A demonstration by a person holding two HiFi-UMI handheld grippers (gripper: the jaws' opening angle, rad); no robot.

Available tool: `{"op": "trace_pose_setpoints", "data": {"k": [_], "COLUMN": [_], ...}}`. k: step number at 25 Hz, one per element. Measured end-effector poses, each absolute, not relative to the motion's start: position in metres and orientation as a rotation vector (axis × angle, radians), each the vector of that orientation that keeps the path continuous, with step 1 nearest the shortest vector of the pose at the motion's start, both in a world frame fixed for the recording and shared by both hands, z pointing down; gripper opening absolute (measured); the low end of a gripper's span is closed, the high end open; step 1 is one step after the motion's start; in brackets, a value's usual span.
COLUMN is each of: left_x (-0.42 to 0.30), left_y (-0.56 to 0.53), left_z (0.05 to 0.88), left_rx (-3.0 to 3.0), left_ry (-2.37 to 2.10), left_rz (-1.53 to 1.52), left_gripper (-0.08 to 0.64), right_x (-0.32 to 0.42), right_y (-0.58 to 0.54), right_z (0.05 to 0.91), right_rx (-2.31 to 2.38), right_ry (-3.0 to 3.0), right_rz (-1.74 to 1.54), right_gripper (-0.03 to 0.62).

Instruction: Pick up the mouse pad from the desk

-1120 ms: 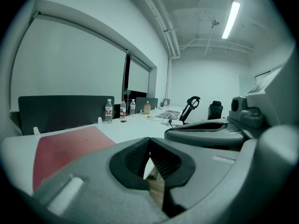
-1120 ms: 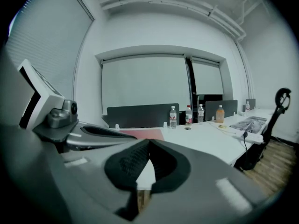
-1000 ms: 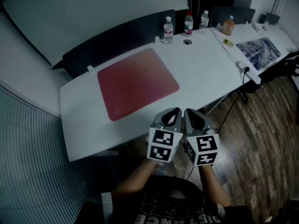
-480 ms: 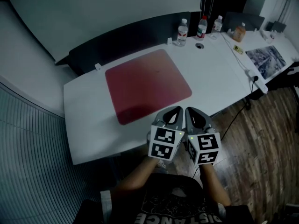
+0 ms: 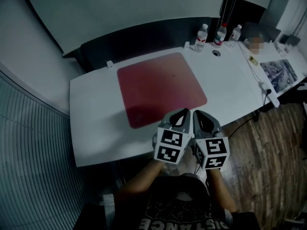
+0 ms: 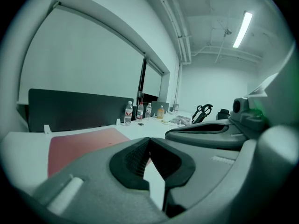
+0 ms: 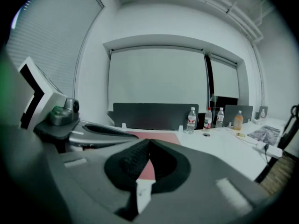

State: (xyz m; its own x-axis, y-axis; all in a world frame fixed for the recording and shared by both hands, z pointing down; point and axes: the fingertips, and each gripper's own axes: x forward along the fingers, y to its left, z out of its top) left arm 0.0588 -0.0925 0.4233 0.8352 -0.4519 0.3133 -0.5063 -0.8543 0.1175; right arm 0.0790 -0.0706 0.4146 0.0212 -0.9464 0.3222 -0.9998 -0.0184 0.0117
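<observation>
Here the white desk [image 5: 93,123] carries the red mouse pad [image 5: 160,87] flat near its middle, just ahead of both grippers and untouched, so the pickup looks not yet begun. The left gripper [image 5: 179,118] and right gripper [image 5: 203,120] hang side by side over the near edge, each with jaws pressed together on nothing, probably carried so for the approach. Three bottles [image 5: 221,34] stand at the far edge, clear of the work; their fill is too small to tell
</observation>
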Motion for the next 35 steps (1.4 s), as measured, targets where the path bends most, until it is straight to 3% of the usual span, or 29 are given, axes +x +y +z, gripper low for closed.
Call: {"op": "trace_pose_setpoints", "data": {"k": [35], "left_x": [0.052], "left_y": [-0.228], "left_z": [0.457], "left_rx": [2.625], "left_ry": [-1.123], "left_rz": [0.429], "left_gripper": [0.006], "right_x": [0.092], "right_y": [-0.211], "right_z": [0.441], "right_rx": [1.742], "right_ry": [-2.267], "right_rz": [0.339], "right_gripper": [0.002]}}
